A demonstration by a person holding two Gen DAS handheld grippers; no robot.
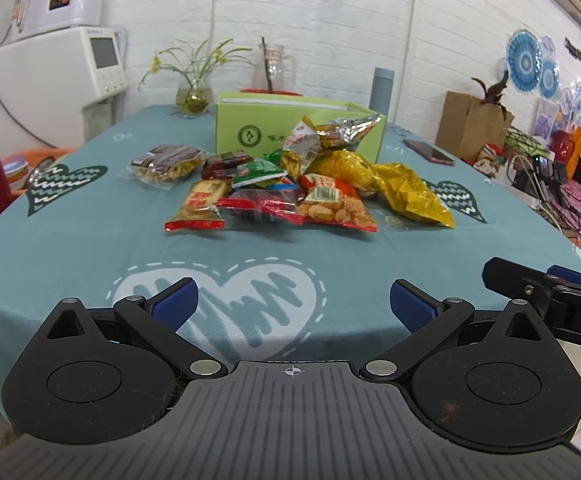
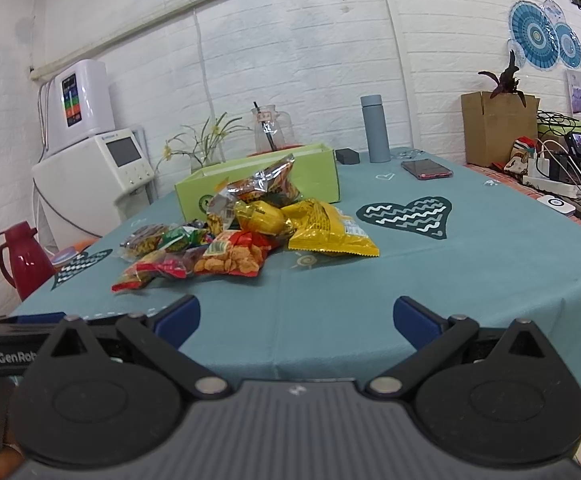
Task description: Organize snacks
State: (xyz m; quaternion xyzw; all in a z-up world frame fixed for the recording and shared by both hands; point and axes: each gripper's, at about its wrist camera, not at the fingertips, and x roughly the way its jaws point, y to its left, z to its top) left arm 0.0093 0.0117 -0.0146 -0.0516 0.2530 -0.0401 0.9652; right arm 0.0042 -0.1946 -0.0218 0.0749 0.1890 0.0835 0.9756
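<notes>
While nothing is yet lifted, the left wrist view shows the left gripper (image 1: 293, 304) with its blue-padded tongs spread wide and empty, low at 6 o'clock over the teal tablecloth (image 1: 90, 240). The snack pile (image 1: 290, 184) lies toward 12 o'clock, well apart from the fingertips, and just behind it stands the green box (image 1: 290, 128), with a silver packet (image 1: 348, 126) leaning against its front wall. What the box holds cannot be told from this low angle; only the inner back wall shows. At 3 o'clock the right gripper (image 1: 546, 292) enters the edge of the view. A phone (image 1: 428, 151) lies at 1 o'clock, clear of the pile.

To do the opening step well, I judge it best to start with an outlying packet: the yellow bag (image 1: 412, 194) on the pile's 3 o'clock side, or the clear packet of brown pieces (image 1: 166, 164) at its 9 o'clock side. Pinching a crimped seam rather than the puffed middle should hold better, since the film looks slippery and crushable.

Seen from the right wrist view, the right gripper (image 2: 296, 318) is likewise spread and holding nothing, at 6 o'clock. The pile sits at 11 o'clock with the yellow bag (image 2: 332, 232) nearest, and the green box (image 2: 314, 176) is behind it, open-topped; its interior stays hidden here too. A grey bottle (image 2: 374, 128) stands at 1 o'clock beyond the box. Lifting each packet high enough to clear the box wall matters.
</notes>
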